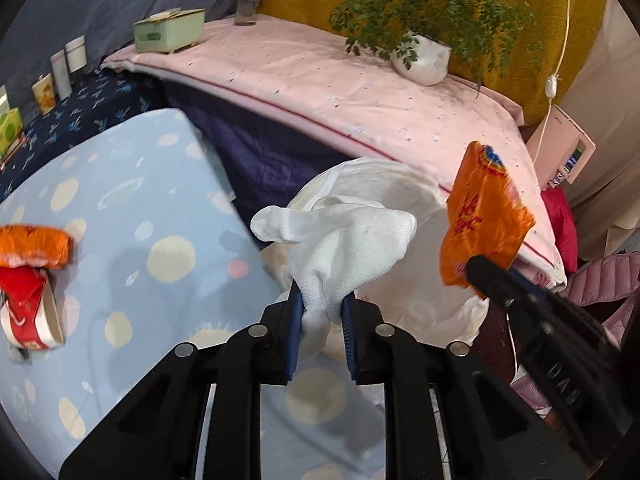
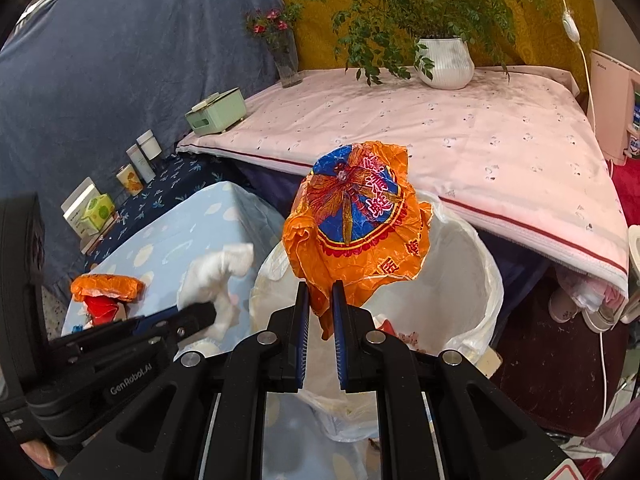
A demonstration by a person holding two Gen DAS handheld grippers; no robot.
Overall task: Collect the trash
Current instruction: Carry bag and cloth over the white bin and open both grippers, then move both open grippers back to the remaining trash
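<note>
My left gripper (image 1: 322, 304) is shut on a crumpled white tissue (image 1: 344, 240), held just above the near rim of the white-lined bin (image 1: 400, 184). My right gripper (image 2: 320, 296) is shut on an orange printed wrapper (image 2: 352, 224), which hangs over the bin (image 2: 480, 264). In the right wrist view the left gripper (image 2: 204, 314) and its tissue (image 2: 216, 276) are at the bin's left edge. In the left wrist view the right gripper (image 1: 480, 268) holds the wrapper (image 1: 484, 216) upright. Another orange wrapper (image 1: 32, 246) and a red-and-white packet (image 1: 28, 312) lie on the blue spotted table (image 1: 120, 208).
Behind the bin runs a pink-covered surface (image 2: 440, 132) with a potted plant (image 2: 444, 62), a green box (image 2: 216, 114) and a glass vase (image 2: 288, 60). Small jars and boxes (image 2: 136, 168) line the dark shelf at left. A white cable (image 2: 604, 360) and shoes (image 2: 568, 304) are on the floor at right.
</note>
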